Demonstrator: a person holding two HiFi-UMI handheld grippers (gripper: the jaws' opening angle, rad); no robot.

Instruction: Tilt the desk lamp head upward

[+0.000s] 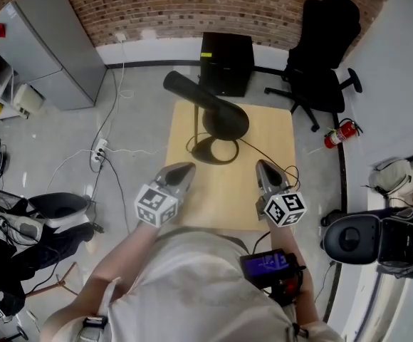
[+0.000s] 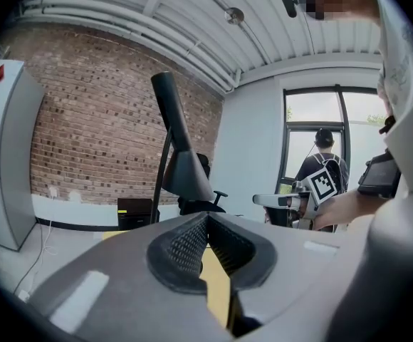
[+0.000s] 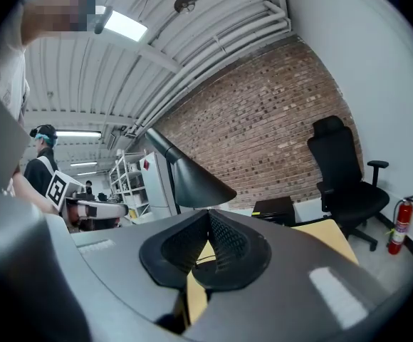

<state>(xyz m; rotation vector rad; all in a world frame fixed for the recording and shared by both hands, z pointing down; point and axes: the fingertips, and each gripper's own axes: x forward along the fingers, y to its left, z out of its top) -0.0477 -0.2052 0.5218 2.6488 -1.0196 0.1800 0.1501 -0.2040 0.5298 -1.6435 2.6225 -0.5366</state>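
At the near edge of the wooden table (image 1: 270, 191), your left gripper (image 1: 185, 168) has its jaws pressed together on nothing, and your right gripper (image 1: 261, 164) is the same (both empty). Both hover apart from the desk lamp (image 1: 199, 95), which stands on the table's far half. Its black cone head (image 1: 226, 120) faces down above the round base (image 1: 216, 150). Beyond the far right corner is an office chair (image 1: 320, 55).

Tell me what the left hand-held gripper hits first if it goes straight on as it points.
Probably the desk lamp: its cone-shaped head sits dead ahead, just above the tips of the shut left hand-held gripper. Depth is unclear, so it might slip under it.
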